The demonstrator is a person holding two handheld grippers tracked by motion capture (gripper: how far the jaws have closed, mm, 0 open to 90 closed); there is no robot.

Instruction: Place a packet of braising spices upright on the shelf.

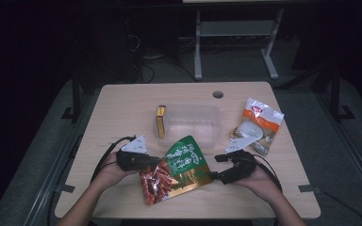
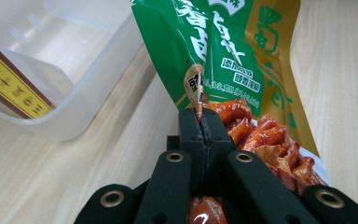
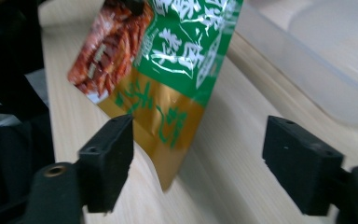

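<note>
Left gripper (image 2: pixel 200 119) jaws clamp the glossy green-and-gold snack pouch (image 1: pixel 181 167) by its crinkled edge. Right gripper (image 3: pixel 198 163) jaws gape apart around its lower corner, beside the clear plastic tub (image 1: pixel 193 123).

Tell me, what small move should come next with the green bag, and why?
Probably close the right tongs on the bag's gold edge. The left tongs are shut on the bag's other edge, while the right jaws stand open with that gold edge between them, untouched. The clear box waits just behind the bag.
</note>
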